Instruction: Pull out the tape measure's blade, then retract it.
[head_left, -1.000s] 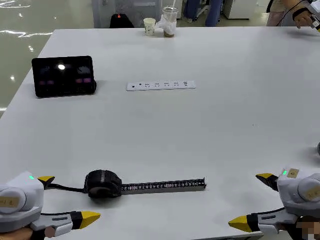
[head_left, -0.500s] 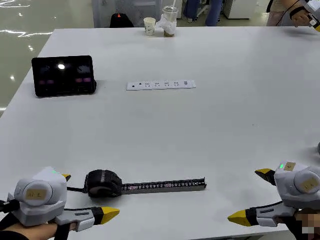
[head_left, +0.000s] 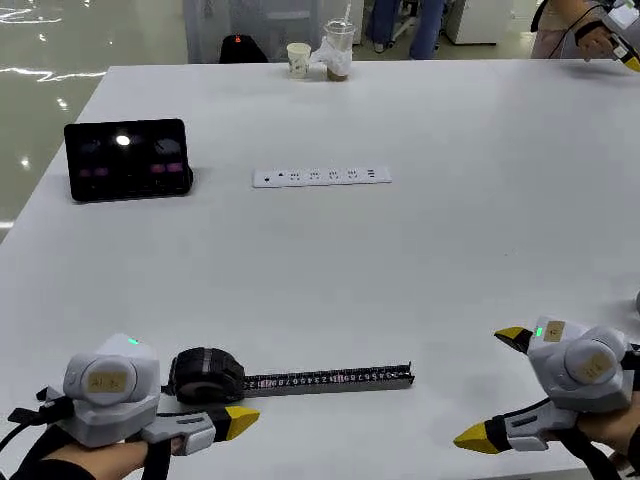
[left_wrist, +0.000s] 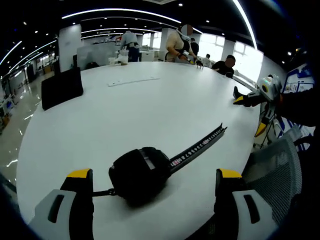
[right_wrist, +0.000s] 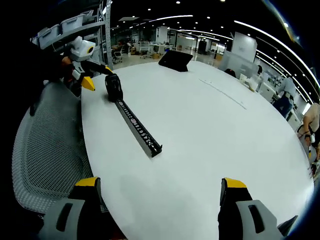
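Tape measure (head_left: 207, 374) lies near the front edge of the broad white counter (head_left: 450, 230) in the head view, its blade (head_left: 330, 379) drawn out flat to the right. The left gripper (head_left: 205, 392) flanks the case, jaws apart. The right gripper (head_left: 490, 386), jaws also apart, is well clear of the blade's tip. A dark tablet (head_left: 128, 159), a power strip (head_left: 321, 176) and two cups (head_left: 298, 54) sit farther back, with a glossy floor (head_left: 40, 60) beyond. In the left gripper view the case lies between the spread jaws, touching neither. The right gripper view shows a mesh chair (right_wrist: 45, 150) at the counter's rim and strip lights (right_wrist: 165, 17) overhead.
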